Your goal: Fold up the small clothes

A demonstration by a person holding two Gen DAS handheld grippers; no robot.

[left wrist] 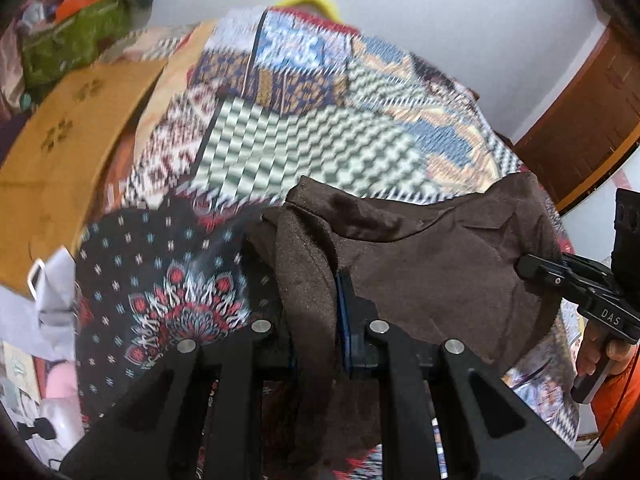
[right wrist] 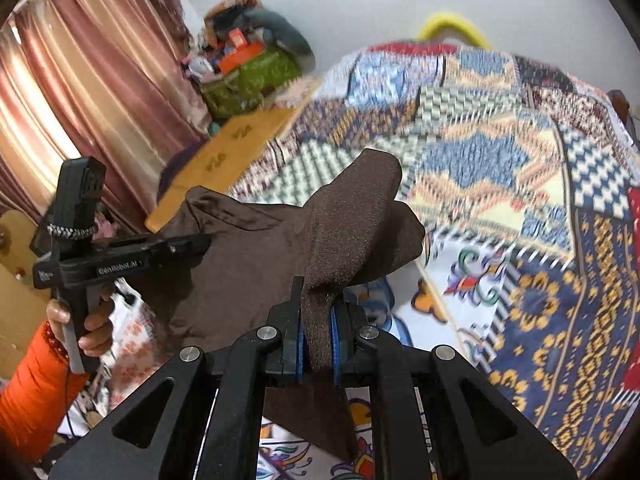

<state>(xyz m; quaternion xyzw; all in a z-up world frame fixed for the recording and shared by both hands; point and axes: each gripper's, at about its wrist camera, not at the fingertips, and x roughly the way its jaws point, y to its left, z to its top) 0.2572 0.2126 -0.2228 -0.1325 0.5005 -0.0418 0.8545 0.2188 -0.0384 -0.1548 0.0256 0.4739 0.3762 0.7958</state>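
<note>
- Two hand-held grippers grasp one brown garment [left wrist: 420, 264] and hold it up above a bed with a patchwork bedspread [left wrist: 304, 132].
- Left hand-held gripper [left wrist: 320, 320]: its jaws are clenched on a bunched fold at the garment's left side; the cloth runs up between the blue pads and drapes down in front of them.
- Right hand-held gripper [right wrist: 318, 332]: its jaws are clamped on a gathered strip at the garment's right side, and a flap of cloth stands up above the pads.
- Seen from the right wrist view, the left hand-held gripper's tip meets the garment's far edge, and a hand [right wrist: 86, 320] in an orange sleeve [right wrist: 32, 392] squeezes its grip.
- Seen from the left wrist view, the right hand-held gripper's tip pinches the opposite edge.
- Between the two grips the garment spreads wide, sagging a little, with a shiny lining showing along the top.
- Behind the bed lie a yellow pillow [right wrist: 452, 30], pink curtains [right wrist: 80, 92] and a green bag [right wrist: 248, 80].
</note>
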